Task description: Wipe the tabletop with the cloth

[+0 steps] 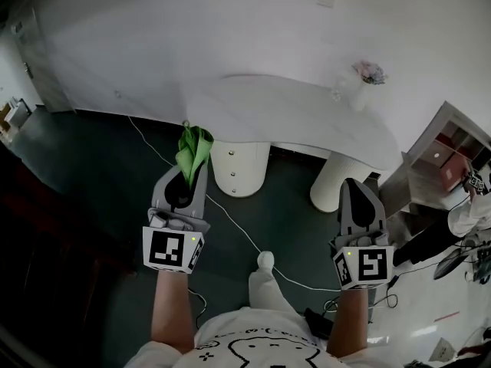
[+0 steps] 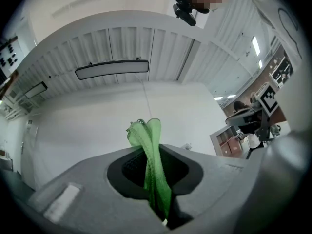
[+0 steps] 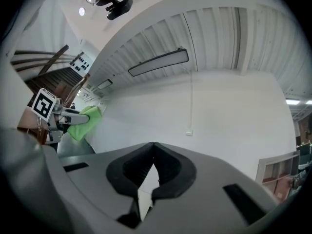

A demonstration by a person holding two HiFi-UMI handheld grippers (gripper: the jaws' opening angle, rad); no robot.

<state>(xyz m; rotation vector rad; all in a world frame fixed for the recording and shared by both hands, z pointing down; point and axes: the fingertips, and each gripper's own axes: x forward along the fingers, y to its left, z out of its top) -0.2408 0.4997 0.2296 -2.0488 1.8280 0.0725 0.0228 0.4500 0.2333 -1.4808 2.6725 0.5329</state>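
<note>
A green cloth (image 1: 193,150) hangs bunched from my left gripper (image 1: 188,173), whose jaws are shut on it. Seen from the left gripper view, the cloth (image 2: 152,152) sticks up out of the pinch of the left gripper (image 2: 156,182). The white tabletop (image 1: 291,113) lies ahead of both grippers, beyond the cloth and lower than it. My right gripper (image 1: 360,194) is held over the floor near the table's right leg, shut with nothing in it; its tips meet in the right gripper view (image 3: 153,146). That view also shows the cloth (image 3: 84,122) at the left.
A small white vase with flowers (image 1: 364,84) stands on the table's right end. Two thick white legs (image 1: 239,167) (image 1: 341,181) carry the table. A white cable (image 1: 238,228) runs across the dark floor. A shelf unit (image 1: 445,152) stands at the right.
</note>
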